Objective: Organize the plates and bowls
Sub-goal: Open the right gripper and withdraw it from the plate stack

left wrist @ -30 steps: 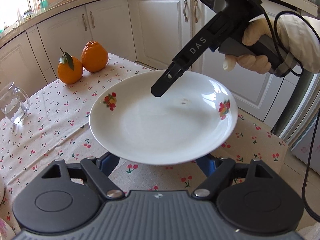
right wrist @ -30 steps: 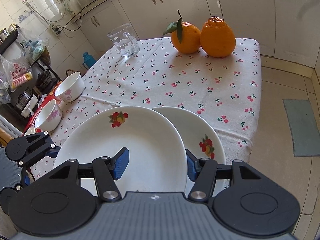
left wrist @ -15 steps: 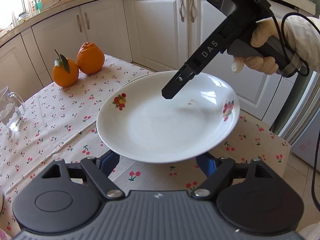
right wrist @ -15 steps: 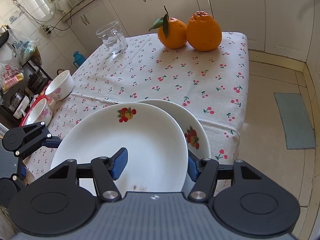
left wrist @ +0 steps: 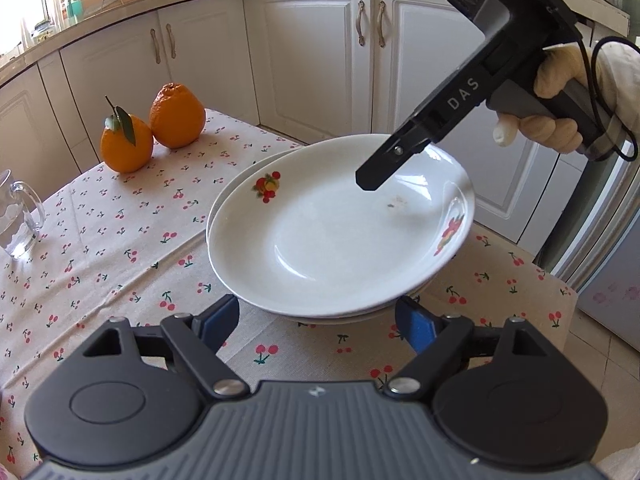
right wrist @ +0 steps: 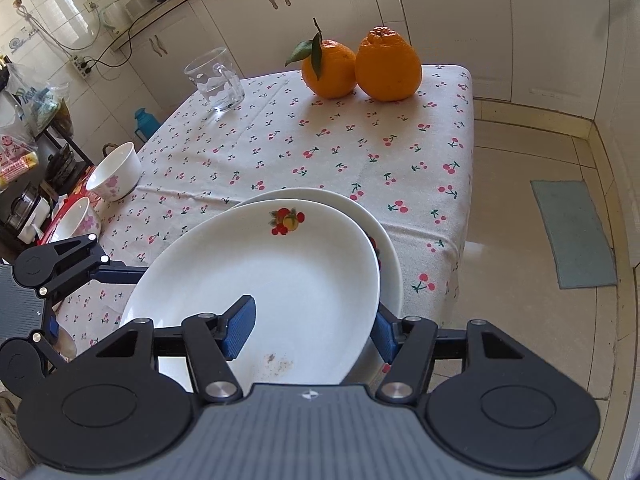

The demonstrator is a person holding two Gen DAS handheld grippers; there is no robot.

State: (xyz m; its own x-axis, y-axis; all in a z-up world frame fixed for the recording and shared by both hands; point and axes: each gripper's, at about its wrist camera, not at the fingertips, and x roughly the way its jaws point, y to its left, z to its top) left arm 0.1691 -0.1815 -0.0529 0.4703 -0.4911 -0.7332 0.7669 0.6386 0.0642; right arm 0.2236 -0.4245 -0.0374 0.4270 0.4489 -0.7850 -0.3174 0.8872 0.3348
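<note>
Two white plates occupy the near corner of the cloth-covered surface (right wrist: 280, 148), and several contacts around them are hidden. At far left, the glass mug (left wrist: 18, 216) is cut by the frame edge in the left wrist view. Of the two flowered bowls (right wrist: 116, 176) at the surface's left edge, the nearer is partly masked by the left gripper's body.

The left gripper (left wrist: 320, 322) has its jaws wide. Both blue pads sit low at the plates' near rim and are half covered by it, so whether they touch it cannot be told.

The upper plate (left wrist: 320, 240) lies tilted over the lower plate (right wrist: 391, 280), covering all but a crescent of it. Whether the two rest on each other is not visible.

The right gripper (right wrist: 312, 330), held in a gloved hand (left wrist: 548, 92), straddles the upper plate's rim. One pad is inside the well and the other is outside, largely hidden behind the rim. Its jaws are narrower than the left pair, but whether they clamp the rim cannot be told.

The upper plate is deep, glossy and white, with a red-and-yellow fruit motif on the far wall and another at its right. Brown specks dot the well near the right jaws. Two oranges (right wrist: 360, 66), one leafed, stand touching at the far edge.
</note>
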